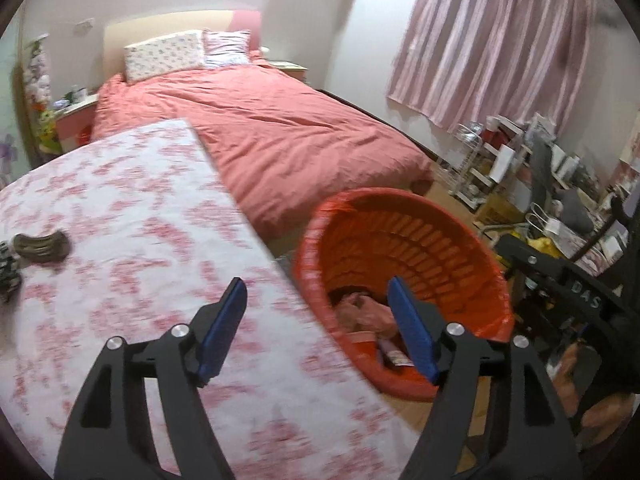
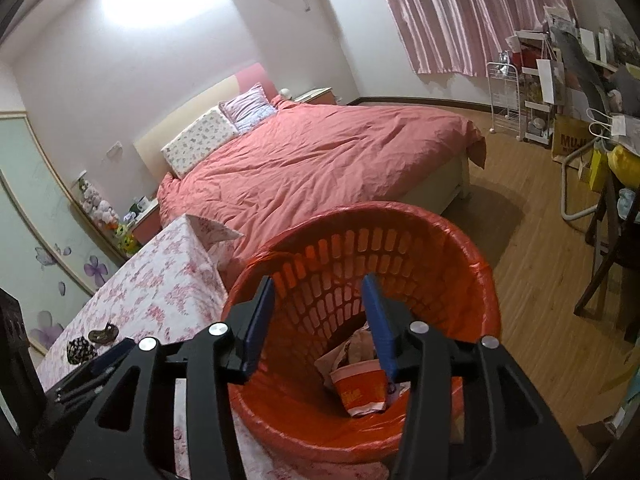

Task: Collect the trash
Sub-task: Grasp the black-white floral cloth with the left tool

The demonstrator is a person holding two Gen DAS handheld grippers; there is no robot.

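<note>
Both the left gripper [image 1: 316,304] and right gripper [image 2: 318,300] hang open, empty. Orange basket [image 2: 460,248] sits off the tabletop [image 1: 132,208] edge, pink bed [image 2: 320,160] behind; a brown scrap [image 1: 40,245] lies near the tabletop's left edge.

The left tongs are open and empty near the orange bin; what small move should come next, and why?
Probably swing the left tongs back over the flowered tablecloth toward the brown curved piece near its far edge. Both tongs are empty, the orange bin already holds a paper cup and wrappers, and that piece, with a dark patterned thing beside it, still lies uncollected.
</note>
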